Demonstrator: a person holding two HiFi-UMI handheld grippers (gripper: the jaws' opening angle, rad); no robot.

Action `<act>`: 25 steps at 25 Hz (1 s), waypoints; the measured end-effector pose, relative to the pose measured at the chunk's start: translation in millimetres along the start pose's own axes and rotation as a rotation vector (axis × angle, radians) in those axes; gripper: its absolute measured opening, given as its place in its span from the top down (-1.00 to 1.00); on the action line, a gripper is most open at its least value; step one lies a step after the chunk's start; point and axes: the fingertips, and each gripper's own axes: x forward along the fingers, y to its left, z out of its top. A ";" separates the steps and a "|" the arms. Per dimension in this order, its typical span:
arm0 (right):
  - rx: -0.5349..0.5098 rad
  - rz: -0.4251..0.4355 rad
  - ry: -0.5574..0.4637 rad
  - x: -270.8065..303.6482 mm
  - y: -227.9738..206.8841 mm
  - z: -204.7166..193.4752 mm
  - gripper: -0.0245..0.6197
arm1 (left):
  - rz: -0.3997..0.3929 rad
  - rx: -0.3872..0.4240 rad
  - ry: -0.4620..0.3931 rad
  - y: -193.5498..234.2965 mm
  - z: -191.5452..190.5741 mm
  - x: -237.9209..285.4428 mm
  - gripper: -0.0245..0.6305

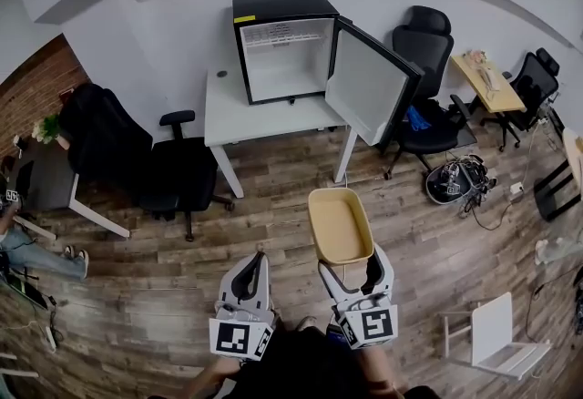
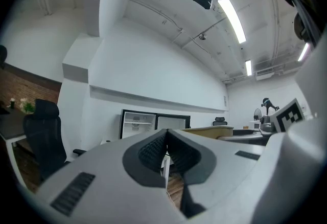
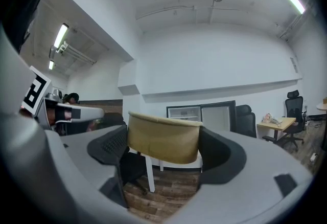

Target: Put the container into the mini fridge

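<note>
A tan, empty, oblong container [image 1: 339, 224] is held out in front of me, level, above the wooden floor. My right gripper [image 1: 350, 277] is shut on its near end; in the right gripper view the container [image 3: 163, 140] fills the gap between the two dark pads. My left gripper [image 1: 253, 273] hangs beside it at the left, shut with nothing in it, its pads [image 2: 153, 150] pressed together. The black mini fridge [image 1: 284, 44] stands on a white table [image 1: 239, 113] ahead, its door [image 1: 373, 82] swung open to the right, its white inside bare.
A black office chair [image 1: 182, 173] stands left of the table and another [image 1: 426, 87] right of the fridge door. Cables and a round device [image 1: 452, 180] lie on the floor at right. A white chair [image 1: 499, 333] stands at near right. A dark desk [image 1: 46, 179] is at far left.
</note>
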 end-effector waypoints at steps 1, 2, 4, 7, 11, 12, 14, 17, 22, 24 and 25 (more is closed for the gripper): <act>0.002 0.000 0.000 4.5 -2.8 0.0 -0.49 | 0.005 0.001 0.003 2.7 0.2 3.4 0.90; 0.006 0.000 0.002 9.5 -4.7 -0.4 -0.49 | 0.011 -0.003 0.008 6.6 -0.6 7.3 0.90; 0.011 0.001 0.006 23.0 -8.3 -1.9 -0.49 | 0.026 -0.014 0.014 17.3 -4.3 18.7 0.90; 0.003 -0.001 0.014 52.1 -14.8 -4.2 -0.49 | 0.034 -0.025 0.020 36.4 -12.0 45.4 0.90; -0.003 -0.012 0.025 102.8 -22.8 -6.2 -0.49 | 0.015 -0.038 0.012 69.0 -17.1 91.4 0.90; 0.000 -0.015 0.026 117.0 -24.5 -5.6 -0.49 | 0.012 -0.040 0.007 79.0 -16.6 104.4 0.90; -0.001 -0.026 0.024 146.3 -27.1 -2.9 -0.49 | 0.007 -0.047 -0.002 100.1 -14.0 129.7 0.90; -0.006 -0.041 0.017 194.2 -28.0 2.8 -0.49 | -0.009 -0.047 -0.017 132.6 -7.3 164.2 0.90; 0.000 -0.058 0.005 262.9 -25.8 11.3 -0.49 | -0.037 -0.057 0.016 185.1 -15.2 208.0 0.90; -0.001 -0.072 -0.003 288.0 -28.2 14.6 -0.49 | -0.046 -0.055 0.026 202.5 -17.4 225.3 0.90; -0.004 -0.078 -0.002 299.6 -30.2 15.3 -0.49 | -0.052 -0.058 0.028 208.9 -17.7 233.3 0.90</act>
